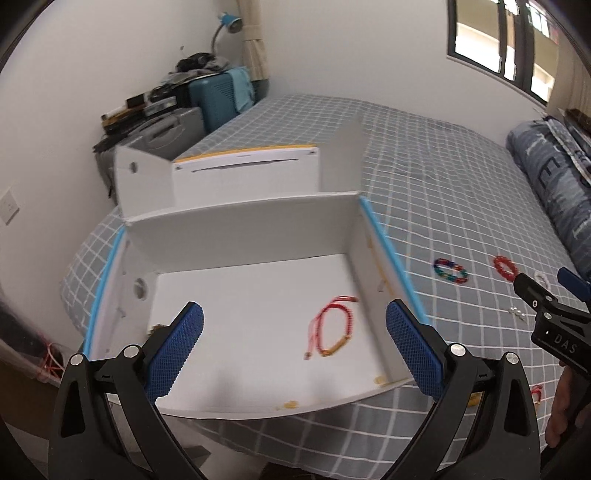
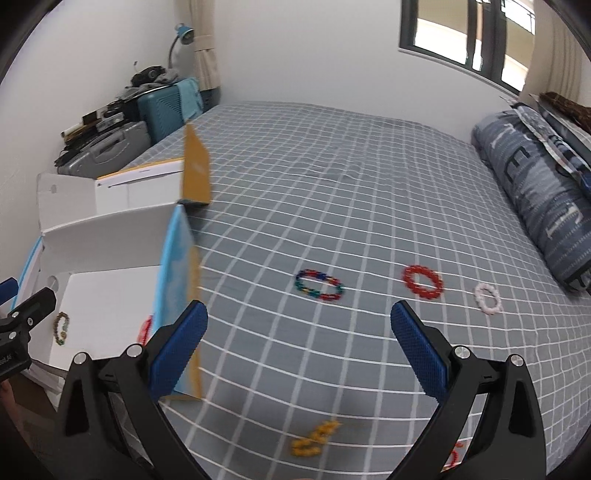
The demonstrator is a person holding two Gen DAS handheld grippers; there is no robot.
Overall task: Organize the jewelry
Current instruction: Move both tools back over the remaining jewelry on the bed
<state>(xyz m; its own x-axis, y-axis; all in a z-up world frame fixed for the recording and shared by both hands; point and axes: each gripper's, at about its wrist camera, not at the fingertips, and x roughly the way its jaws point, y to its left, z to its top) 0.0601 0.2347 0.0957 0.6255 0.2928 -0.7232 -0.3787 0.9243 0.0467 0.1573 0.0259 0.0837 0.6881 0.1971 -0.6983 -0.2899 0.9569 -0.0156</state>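
An open white cardboard box point(image 1: 240, 229) point(image 2: 110, 229) lies on the grey checked bed. A red cord bracelet point(image 1: 332, 332) lies on its floor, and a brown bead bracelet point(image 2: 62, 328) lies near its left wall. My left gripper point(image 1: 295, 328) is open and empty over the box. My right gripper point(image 2: 299, 332) is open and empty over the bed, right of the box; it also shows in the left wrist view point(image 1: 543, 284). On the bedspread lie a multicoloured bracelet point(image 2: 319, 285) point(image 1: 450, 270), a red bracelet point(image 2: 423, 281) point(image 1: 505, 266), a pale pink bracelet point(image 2: 487, 298) and a yellow bracelet point(image 2: 314, 437).
The box flaps point(image 2: 195, 170) stand up behind it. Suitcases point(image 1: 192, 110) with clutter and a blue lamp point(image 1: 231, 23) stand beside the bed's far left. A rolled blue quilt point(image 2: 546, 195) lies along the right. Small white beads point(image 1: 517, 313) lie on the bedspread.
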